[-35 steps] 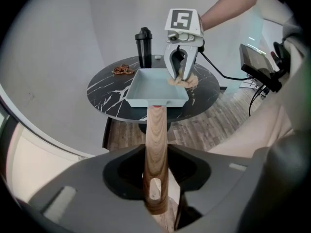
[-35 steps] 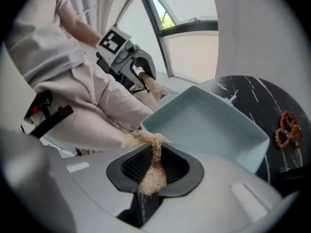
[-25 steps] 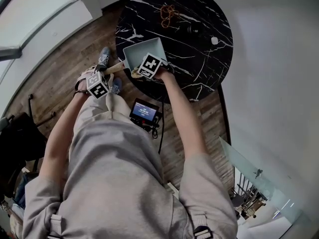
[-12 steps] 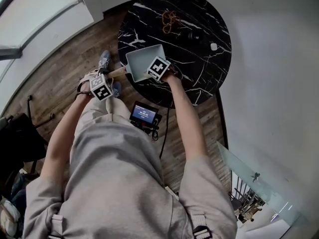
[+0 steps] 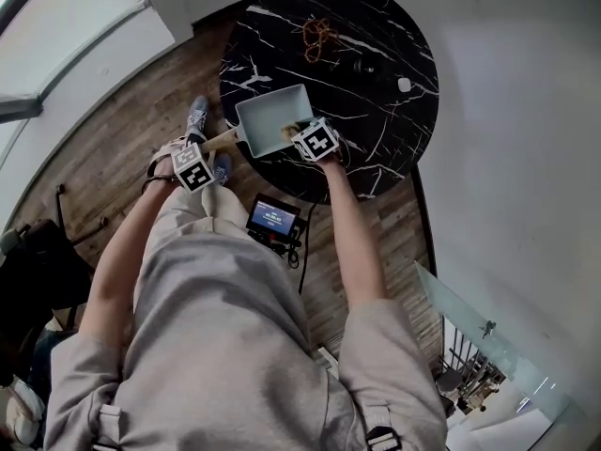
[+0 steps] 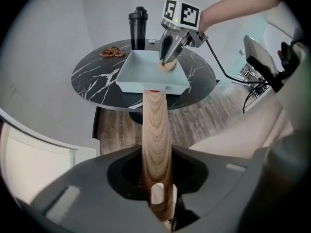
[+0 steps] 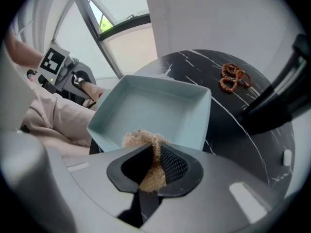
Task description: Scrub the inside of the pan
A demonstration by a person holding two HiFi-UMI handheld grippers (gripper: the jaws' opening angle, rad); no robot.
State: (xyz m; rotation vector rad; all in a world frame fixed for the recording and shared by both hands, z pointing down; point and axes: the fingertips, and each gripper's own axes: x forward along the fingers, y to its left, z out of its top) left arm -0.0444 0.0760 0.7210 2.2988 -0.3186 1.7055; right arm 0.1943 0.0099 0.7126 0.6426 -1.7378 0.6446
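Observation:
A pale blue square pan (image 5: 266,113) with a wooden handle (image 5: 218,140) sits at the near edge of a round black marble table (image 5: 376,111). My left gripper (image 5: 203,150) hangs off the table's edge. Its jaws have just been closing and now press on the handle (image 6: 155,140). My right gripper (image 5: 300,132) points down into the pan's near right corner, shut on a tan fibrous scrubber (image 7: 146,141). The scrubber's tuft rests against the pan floor (image 7: 155,108) by the near wall. In the left gripper view the scrubber (image 6: 168,66) sits under the right gripper (image 6: 168,58).
A coil of brown beads (image 5: 317,28) and a small white object (image 5: 404,85) lie on the table's far side. A black bottle (image 6: 138,27) stands behind the pan. On the wooden floor below lies a screen device (image 5: 272,219) with a cable, next to the person's shoes.
The right gripper has slid the scrubber rightward along the pan's near side to its right corner. The left hand has stayed at the handle.

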